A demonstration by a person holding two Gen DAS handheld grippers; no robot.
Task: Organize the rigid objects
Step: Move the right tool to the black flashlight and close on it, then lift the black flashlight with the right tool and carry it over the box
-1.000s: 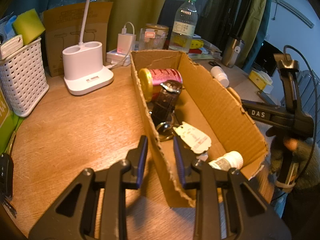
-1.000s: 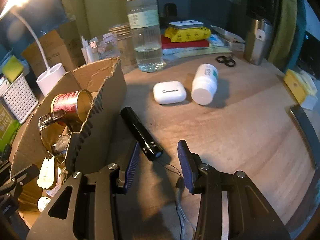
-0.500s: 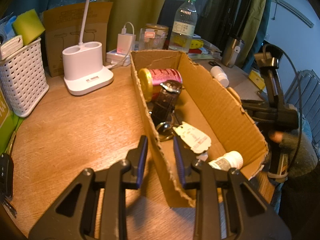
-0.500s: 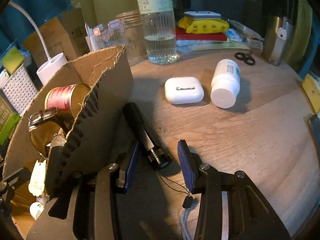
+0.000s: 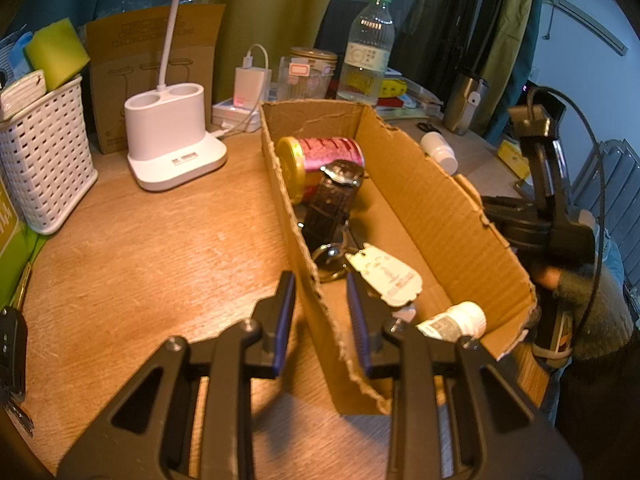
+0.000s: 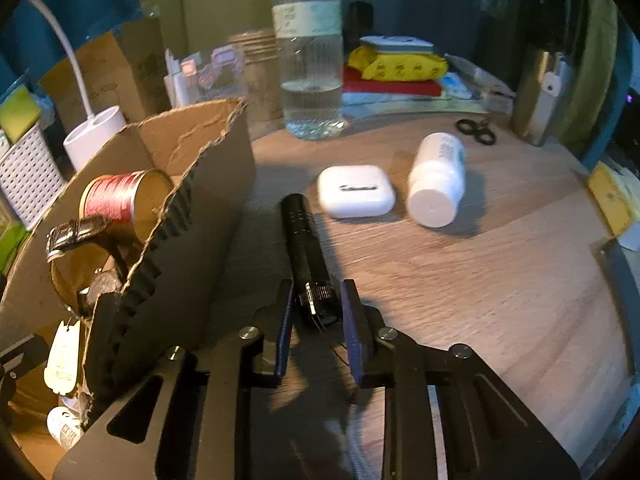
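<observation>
Right tool has just closed on the black torch beside the cardboard box, while the left tool steadies the box wall

Left wrist view: the left tool (image 5: 320, 312) is unchanged from a second ago, its jaws clamped on the near wall of the cardboard box (image 5: 448, 216), which sits on the wooden counter (image 5: 140, 264) and already holds a red tin (image 5: 320, 160), a watch (image 5: 332, 204), a cat-shaped tag (image 5: 384, 276) and a small white bottle (image 5: 452, 322). Right wrist view: the right tool (image 6: 314, 312), open around the torch (image 6: 306, 256) a second ago, now pinches its tail end; the torch lies on the counter just outside the box wall, so a lift into the box looks next, with the white case (image 6: 356, 190) and the pill bottle (image 6: 436, 180) left outside
</observation>
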